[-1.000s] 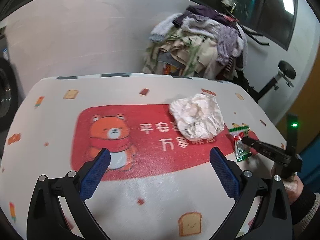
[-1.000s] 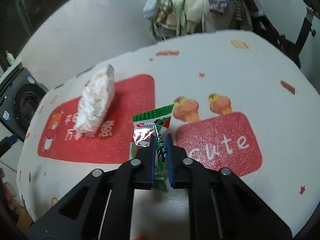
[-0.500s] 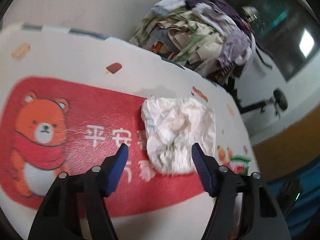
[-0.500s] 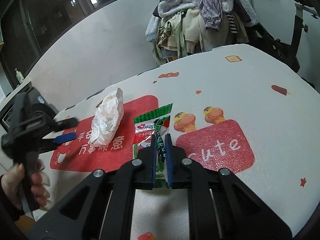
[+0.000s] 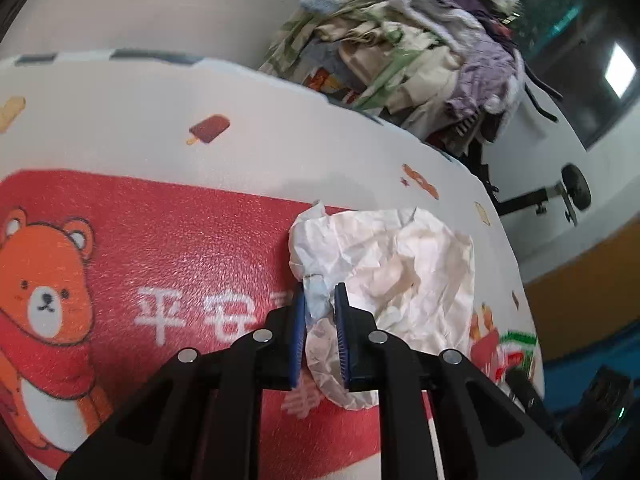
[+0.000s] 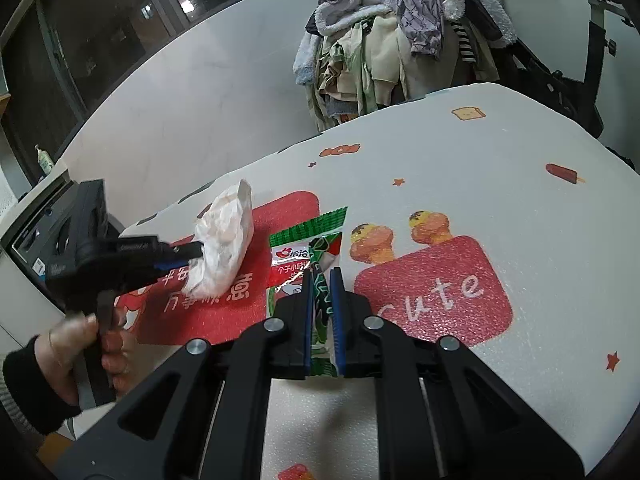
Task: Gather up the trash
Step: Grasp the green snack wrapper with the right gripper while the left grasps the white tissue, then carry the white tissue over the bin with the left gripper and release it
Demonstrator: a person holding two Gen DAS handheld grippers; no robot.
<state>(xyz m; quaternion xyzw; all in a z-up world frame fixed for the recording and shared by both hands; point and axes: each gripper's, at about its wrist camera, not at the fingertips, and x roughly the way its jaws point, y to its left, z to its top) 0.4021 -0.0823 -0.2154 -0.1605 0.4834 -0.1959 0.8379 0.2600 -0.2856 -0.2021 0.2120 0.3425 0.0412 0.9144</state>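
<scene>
A crumpled white paper [image 5: 400, 272] lies on the red bear panel of the printed table mat [image 5: 160, 120]. My left gripper [image 5: 320, 296] is closing its blue pads on the paper's near left edge, and a fold of paper is pinched between them. The right wrist view shows the same paper [image 6: 224, 240] with the left gripper [image 6: 196, 250] reaching it from the left, held by a hand [image 6: 68, 344]. My right gripper [image 6: 320, 276] is shut on a green snack wrapper [image 6: 304, 248], which rests on the mat. The wrapper [image 5: 516, 350] also shows at the left view's right edge.
A heap of clothes [image 6: 400, 20] hangs over an exercise bike [image 6: 560, 68] behind the table's far edge. A white wall runs behind the table. A red "cute" panel [image 6: 432, 284] lies right of the wrapper. An appliance [image 6: 36, 224] stands off the table's left side.
My left gripper came forward and down to the crumpled paper, and its jaws went from wide open to closed on the paper's edge. The right gripper kept hold of the wrapper.
</scene>
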